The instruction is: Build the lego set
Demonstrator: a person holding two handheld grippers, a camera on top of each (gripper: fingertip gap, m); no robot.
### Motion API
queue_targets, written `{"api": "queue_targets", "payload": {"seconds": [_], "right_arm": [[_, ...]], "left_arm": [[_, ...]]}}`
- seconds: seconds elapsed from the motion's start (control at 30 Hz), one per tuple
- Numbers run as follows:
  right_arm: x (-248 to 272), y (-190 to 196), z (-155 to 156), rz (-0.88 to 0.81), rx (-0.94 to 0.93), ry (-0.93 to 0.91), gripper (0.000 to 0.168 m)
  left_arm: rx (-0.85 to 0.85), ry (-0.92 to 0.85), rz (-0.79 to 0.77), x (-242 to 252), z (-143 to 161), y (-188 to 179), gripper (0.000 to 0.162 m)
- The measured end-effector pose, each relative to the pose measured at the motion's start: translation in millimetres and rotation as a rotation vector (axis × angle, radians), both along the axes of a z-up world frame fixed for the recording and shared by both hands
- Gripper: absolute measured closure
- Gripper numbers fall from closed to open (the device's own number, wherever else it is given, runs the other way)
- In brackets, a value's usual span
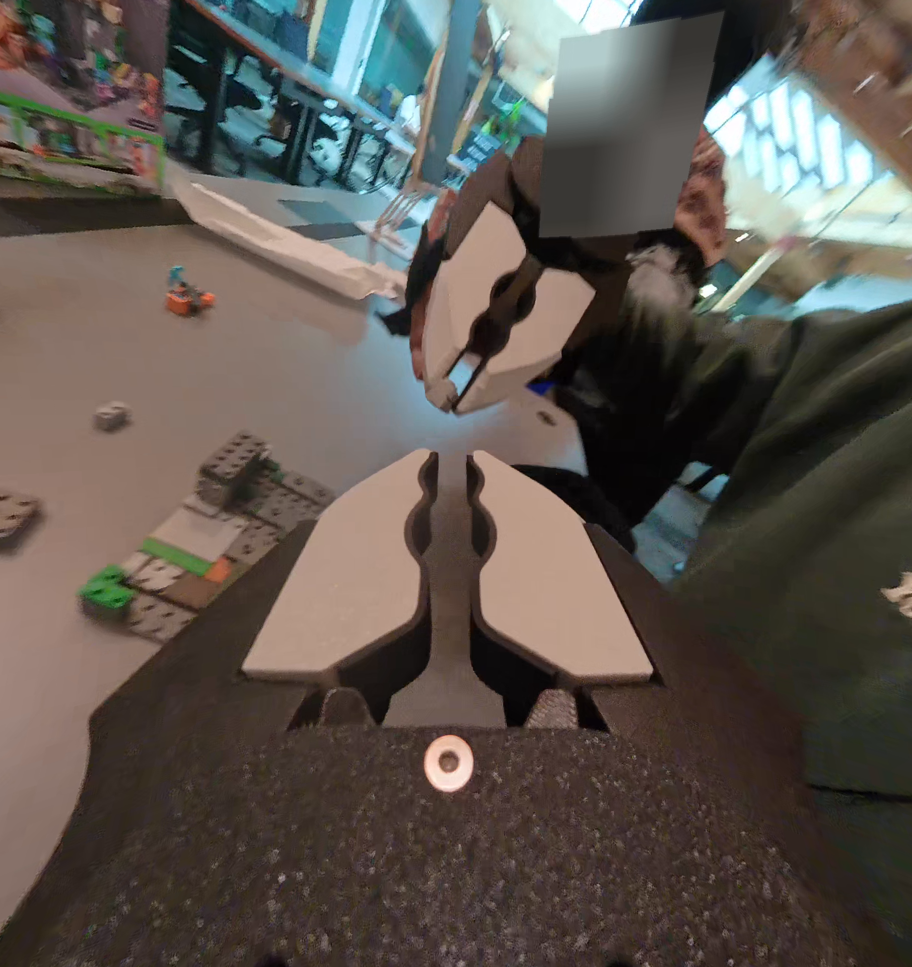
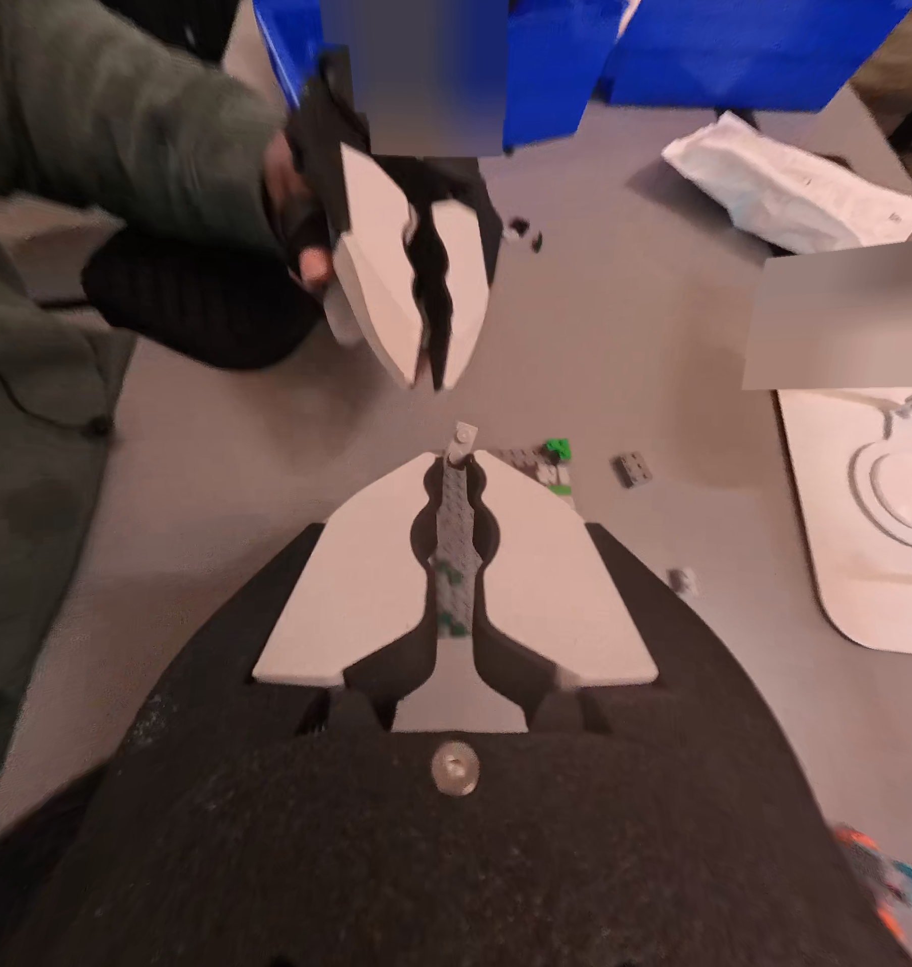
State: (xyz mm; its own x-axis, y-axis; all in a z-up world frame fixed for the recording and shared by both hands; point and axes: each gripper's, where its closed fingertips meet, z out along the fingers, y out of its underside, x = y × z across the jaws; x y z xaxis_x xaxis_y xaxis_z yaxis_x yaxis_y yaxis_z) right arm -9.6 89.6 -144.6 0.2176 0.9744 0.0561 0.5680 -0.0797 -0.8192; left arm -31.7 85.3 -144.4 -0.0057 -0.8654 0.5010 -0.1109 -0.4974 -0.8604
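My right gripper is shut on a small light grey Lego plate that sticks out past its tips. In the left wrist view the right gripper hangs in the air just ahead, with the plate between its fingers. My left gripper is slightly open and empty, tip to tip with the right one; it also shows in the right wrist view. The partly built grey, white and green Lego model sits on the table to the left and below, partly hidden behind my right gripper's fingers.
Loose on the grey table are a dark grey plate, a small light piece, an orange and teal figure and a dark grey brick. A white tray, a white bag and blue bins lie beyond. The Lego box stands far left. Both grippers' tips are close together, under 4 cm apart. Both grippers' tips are roughly 20 cm from the dark grey brick. The left camera catches it too, in the left wrist view.
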Motion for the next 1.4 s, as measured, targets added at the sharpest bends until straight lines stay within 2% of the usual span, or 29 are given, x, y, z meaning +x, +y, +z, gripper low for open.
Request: {"api": "queue_targets", "payload": {"seconds": [0.2, 0.33, 0.5, 0.63, 1.1, 1.27, 1.4], "right_arm": [[54.8, 68.9, -34.6, 0.021, 0.024, -0.304, 0.16], [70.9, 109.0, -69.7, 0.044, -0.023, -0.377, 0.16], [81.9, 128.4, -114.8, 0.07, -0.04, -0.484, 0.16], [88.5, 131.1, -129.2, 0.075, -0.05, -0.503, 0.159], [88.1, 131.5, -134.5, 0.082, -0.057, -0.492, 0.149], [84.6, 136.5, -107.1, 0.012, -0.021, -0.383, 0.146], [84.1, 138.7, -76.3, -0.117, 0.012, -0.243, 0.145]], "left_arm": [[0.146, 0.208, 0.184, -12.2, -30.1, 35.6, 0.156], [0.195, 0.356, 0.294, -23.1, -61.6, 53.0, 0.158], [0.239, 0.446, 0.398, -38.0, -81.3, 69.3, 0.157], [0.227, 0.435, 0.408, -39.3, -86.0, 74.2, 0.158], [0.241, 0.469, 0.39, -35.1, -97.7, 70.2, 0.157], [0.248, 0.479, 0.383, -34.0, -101.8, 69.1, 0.158], [0.256, 0.476, 0.379, -33.0, -102.1, 68.0, 0.158]]}}
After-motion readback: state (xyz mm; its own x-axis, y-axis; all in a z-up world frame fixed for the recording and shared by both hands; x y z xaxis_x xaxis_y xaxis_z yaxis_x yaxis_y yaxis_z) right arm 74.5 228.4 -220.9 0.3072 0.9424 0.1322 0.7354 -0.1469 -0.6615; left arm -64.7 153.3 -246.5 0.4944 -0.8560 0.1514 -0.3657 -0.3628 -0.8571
